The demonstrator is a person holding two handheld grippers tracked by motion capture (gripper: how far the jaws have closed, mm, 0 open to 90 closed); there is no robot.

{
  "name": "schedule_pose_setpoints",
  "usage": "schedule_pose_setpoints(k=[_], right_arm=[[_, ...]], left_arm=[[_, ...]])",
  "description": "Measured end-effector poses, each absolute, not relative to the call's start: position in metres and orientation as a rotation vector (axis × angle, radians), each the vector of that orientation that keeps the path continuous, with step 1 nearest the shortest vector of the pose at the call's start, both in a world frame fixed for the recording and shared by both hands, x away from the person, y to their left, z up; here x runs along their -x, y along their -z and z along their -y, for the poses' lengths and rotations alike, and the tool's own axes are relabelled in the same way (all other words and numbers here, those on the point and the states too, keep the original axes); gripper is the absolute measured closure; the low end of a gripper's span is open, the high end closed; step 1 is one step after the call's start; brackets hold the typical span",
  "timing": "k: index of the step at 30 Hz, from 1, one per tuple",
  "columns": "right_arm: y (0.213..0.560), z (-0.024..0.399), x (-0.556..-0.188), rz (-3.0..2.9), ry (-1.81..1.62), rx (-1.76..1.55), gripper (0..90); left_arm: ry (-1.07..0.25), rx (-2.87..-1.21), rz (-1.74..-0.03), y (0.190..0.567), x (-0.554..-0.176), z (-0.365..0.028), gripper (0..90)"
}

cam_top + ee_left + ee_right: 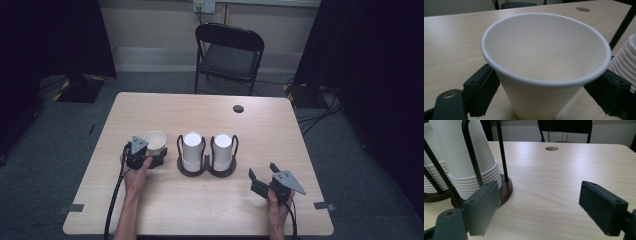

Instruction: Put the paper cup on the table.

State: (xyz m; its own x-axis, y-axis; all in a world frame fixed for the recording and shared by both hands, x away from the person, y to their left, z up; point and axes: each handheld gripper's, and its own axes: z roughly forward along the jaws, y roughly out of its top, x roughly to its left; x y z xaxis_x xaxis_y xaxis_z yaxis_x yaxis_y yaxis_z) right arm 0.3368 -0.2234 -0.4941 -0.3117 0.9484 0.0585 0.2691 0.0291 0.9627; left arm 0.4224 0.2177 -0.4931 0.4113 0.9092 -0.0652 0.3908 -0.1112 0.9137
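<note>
A single white paper cup (155,140) (544,62) stands upright, mouth up, on the wooden table (210,205), left of centre. My left gripper (159,155) (541,92) has its black jaws on either side of the cup just under the rim; they look slightly clear of the wall, so it is open. Two stacks of inverted white cups (192,149) (222,148) sit in black wire holders on round dark bases at the table's middle. My right gripper (263,171) (539,207) rests open near the front right, with nothing between its pads; the nearer stack (466,157) is to its left.
A black folding chair (229,55) stands beyond the table's far edge. A round cable hole (238,108) (552,148) lies in the far right part of the tabletop. Part of one cup stack (624,62) is close on the single cup's right.
</note>
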Motion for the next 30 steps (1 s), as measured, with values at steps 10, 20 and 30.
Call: schedule_pose_setpoints(k=[10,20,30], right_arm=[[0.494,0.223,-0.337,-1.653,-1.316,-1.250,15.6],[0.494,0.223,-0.337,-1.652,-1.315,-1.250,15.6],[0.494,0.223,-0.336,-1.651,-1.317,-1.243,15.6]], left_arm=[[-0.704,-1.711,-1.139,0.490,-0.405,-0.216,15.7],[-0.725,-1.671,-1.124,0.488,-0.383,-0.213,15.7],[-0.723,-1.624,-1.027,0.484,-0.349,-0.205,16.8]])
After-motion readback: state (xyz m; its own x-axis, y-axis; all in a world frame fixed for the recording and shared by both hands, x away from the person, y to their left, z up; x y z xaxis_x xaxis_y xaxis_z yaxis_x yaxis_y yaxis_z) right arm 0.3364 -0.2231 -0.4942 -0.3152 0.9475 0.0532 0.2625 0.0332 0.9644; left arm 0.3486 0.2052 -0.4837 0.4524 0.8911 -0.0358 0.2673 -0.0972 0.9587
